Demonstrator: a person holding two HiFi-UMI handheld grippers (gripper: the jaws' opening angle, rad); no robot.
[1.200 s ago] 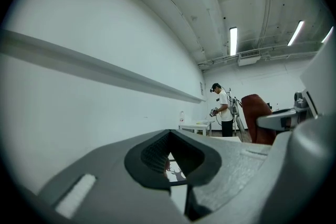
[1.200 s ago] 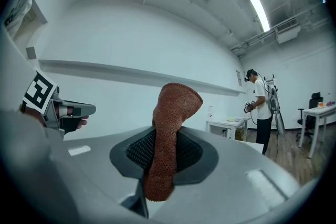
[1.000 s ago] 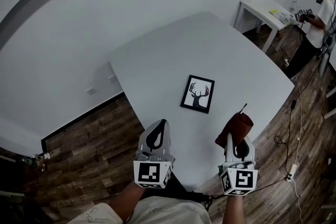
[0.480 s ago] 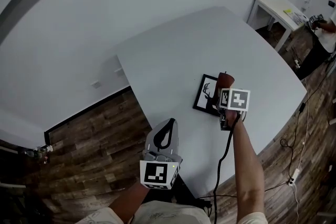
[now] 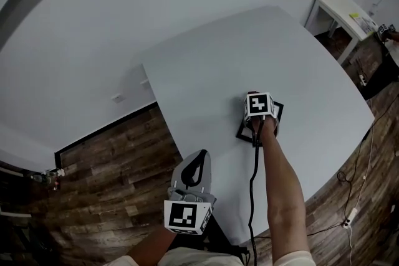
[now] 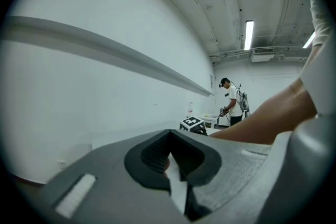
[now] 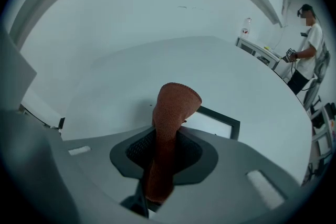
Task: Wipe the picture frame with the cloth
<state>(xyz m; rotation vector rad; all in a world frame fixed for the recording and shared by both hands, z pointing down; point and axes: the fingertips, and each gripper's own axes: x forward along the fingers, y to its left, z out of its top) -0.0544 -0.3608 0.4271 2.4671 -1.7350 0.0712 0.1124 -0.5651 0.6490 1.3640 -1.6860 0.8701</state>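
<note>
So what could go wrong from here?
The picture frame lies loose on the table while the left gripper hangs back, shut and empty; wiping may slide it. The right gripper pinches only a narrow fold of cloth, so its hard tips might scrape the frame.

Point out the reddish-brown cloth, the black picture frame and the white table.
reddish-brown cloth (image 7: 172, 107): right gripper view, on its folded upper end.
black picture frame (image 7: 223, 117): right gripper view, on its far black edge.
white table (image 5: 206, 84): head view, on the bare top left of the frame.
</note>
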